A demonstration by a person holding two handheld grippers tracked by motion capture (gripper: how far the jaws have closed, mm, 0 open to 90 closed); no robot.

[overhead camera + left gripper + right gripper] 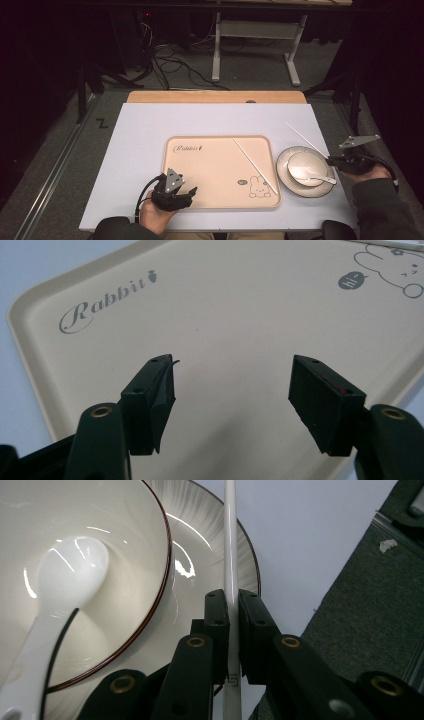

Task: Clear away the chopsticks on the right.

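Observation:
My right gripper (334, 161) (233, 611) is shut on a thin white chopstick (306, 140) (230, 535), which points away to the upper left past the rim of a plate (320, 191) (200, 545). On that plate stands a white bowl (305, 167) (125, 535) with a white spoon (312, 177) (70, 575) lying in it. A second chopstick (254, 165) lies slanted on the beige rabbit tray (210, 165) (240, 315). My left gripper (176, 186) (232, 390) hovers open over the tray's near left corner, with nothing between its fingers.
The white tabletop (150, 130) has a wooden strip (215, 96) along its far edge. Dark carpet (360, 605) lies just past the table's right edge, close to my right hand. Cables and a metal table frame (217, 55) stand on the floor beyond.

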